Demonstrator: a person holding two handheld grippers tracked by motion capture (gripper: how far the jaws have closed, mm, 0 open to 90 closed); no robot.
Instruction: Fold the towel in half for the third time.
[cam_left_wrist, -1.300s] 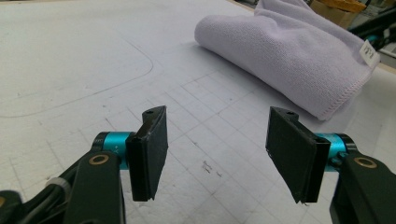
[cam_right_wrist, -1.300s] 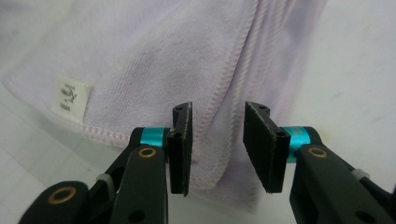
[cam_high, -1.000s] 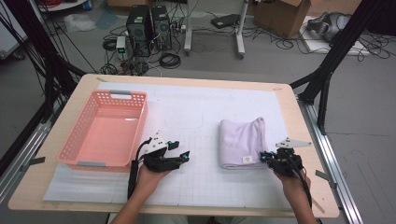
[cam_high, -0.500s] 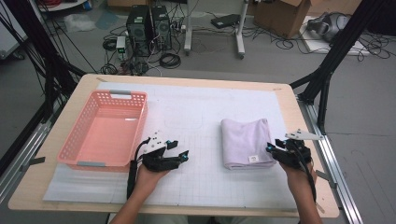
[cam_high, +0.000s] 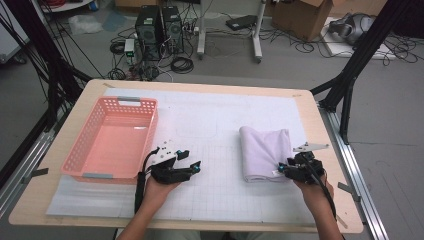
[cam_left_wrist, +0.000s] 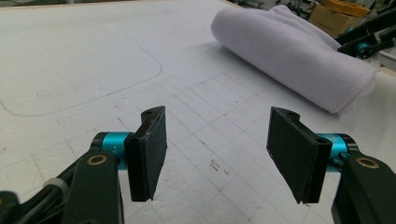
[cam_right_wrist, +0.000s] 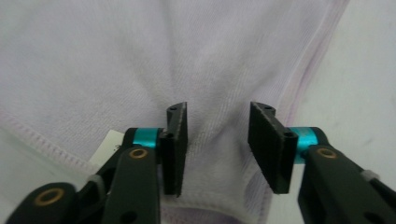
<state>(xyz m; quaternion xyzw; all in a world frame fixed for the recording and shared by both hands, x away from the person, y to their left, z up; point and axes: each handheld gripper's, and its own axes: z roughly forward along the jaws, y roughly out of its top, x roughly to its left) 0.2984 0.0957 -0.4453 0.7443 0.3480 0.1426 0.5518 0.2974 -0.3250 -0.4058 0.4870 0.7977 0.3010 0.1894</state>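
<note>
A folded pale lilac towel (cam_high: 265, 150) lies on the white mat, right of the middle. My right gripper (cam_high: 281, 169) is at its near right corner, and its jaws have just been opening. In the right gripper view its jaws (cam_right_wrist: 218, 140) stand apart over the towel (cam_right_wrist: 140, 56); a crease of cloth lies between them, and the pads do not press it. A white label (cam_right_wrist: 109, 147) pokes out beside the left jaw. My left gripper (cam_high: 192, 167) rests open on the mat near the basket's front right corner. It (cam_left_wrist: 217, 154) points towards the towel (cam_left_wrist: 299, 56) with nothing between its jaws.
A pink plastic basket (cam_high: 129, 102) with nothing in it stands at the left of the white gridded mat (cam_high: 210, 115). The wooden table's right edge (cam_high: 330, 150) runs close behind my right hand. Black frame legs, cables and computer cases stand on the floor beyond the table.
The right gripper's jaws have gone from shut to apart at the towel's near right corner, and that hand shifted slightly. The left gripper has not moved.
</note>
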